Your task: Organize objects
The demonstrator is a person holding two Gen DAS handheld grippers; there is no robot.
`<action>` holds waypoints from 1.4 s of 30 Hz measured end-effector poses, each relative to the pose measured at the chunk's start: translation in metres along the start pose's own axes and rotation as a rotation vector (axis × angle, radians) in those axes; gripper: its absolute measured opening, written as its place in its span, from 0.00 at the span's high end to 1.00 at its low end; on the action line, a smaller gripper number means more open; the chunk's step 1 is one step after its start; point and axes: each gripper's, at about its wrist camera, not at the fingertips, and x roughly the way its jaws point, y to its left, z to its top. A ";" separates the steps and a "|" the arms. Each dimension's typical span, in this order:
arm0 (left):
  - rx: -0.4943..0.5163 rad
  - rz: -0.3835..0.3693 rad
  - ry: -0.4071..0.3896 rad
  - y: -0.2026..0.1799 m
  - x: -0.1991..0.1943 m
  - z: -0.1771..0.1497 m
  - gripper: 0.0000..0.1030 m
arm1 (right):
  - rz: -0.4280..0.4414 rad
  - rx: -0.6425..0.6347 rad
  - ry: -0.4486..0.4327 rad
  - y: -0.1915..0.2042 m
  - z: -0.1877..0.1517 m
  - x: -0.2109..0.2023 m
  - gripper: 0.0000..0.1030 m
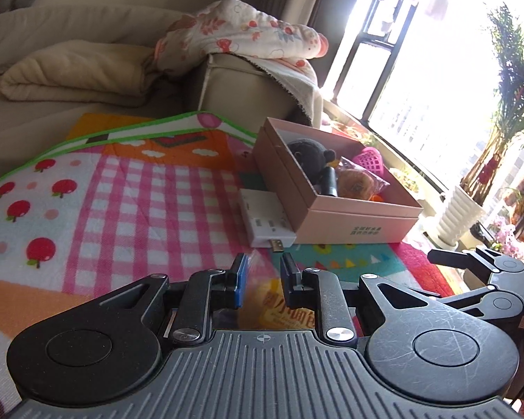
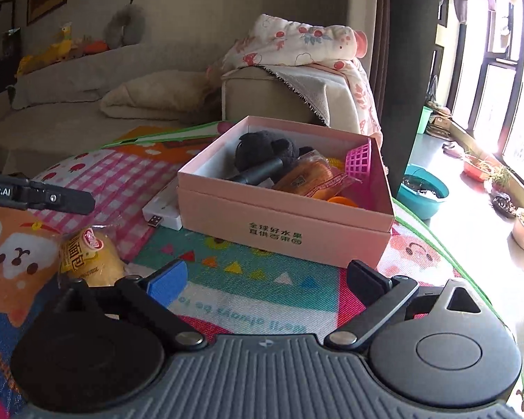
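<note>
Closest to the left camera, the left gripper has its jaws pinched on a clear-wrapped bread packet, yellow-orange with printed characters, which sits right between the blue pads. From the right wrist view that same packet shows at the left edge, with the left gripper's black arm above it, over the colourful play mat.

The right gripper has its jaws spread wide with nothing between them, just the mat's teal patch with little triangles underneath. It shows up in the left view too, as black linkage at the right edge.

A bit further out, a white adapter with a USB plug sticking out lies flat on the mat, touching the left side of the pink box. The box is open, lid off, with dark green characters printed on its near wall.

Inside the box: a black plush toy toward the back, a dark cylinder thing leaning across it, another wrapped bread in the middle, a pink plastic basket against the right wall, and something orange at the near right corner, can't tell what.

Behind all that is a beige sofa with a floral blanket piled on the armrest and a folded cream blanket on the seat. Off to the right, bright windows and a potted palm in a white ribbed pot.
</note>
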 end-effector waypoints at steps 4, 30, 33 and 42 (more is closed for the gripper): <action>-0.088 -0.038 0.066 0.021 -0.017 -0.011 0.78 | 0.016 0.019 0.040 0.007 -0.010 0.012 0.04; -0.056 -0.003 -0.033 -0.009 0.038 0.047 0.72 | 0.022 0.056 0.099 0.010 -0.022 0.030 0.00; -0.116 0.024 -0.035 0.009 0.076 0.082 0.72 | 0.018 0.055 0.102 0.011 -0.022 0.031 0.00; 0.063 0.109 0.114 0.003 0.187 0.096 0.73 | 0.006 0.078 0.112 0.007 -0.023 0.032 0.00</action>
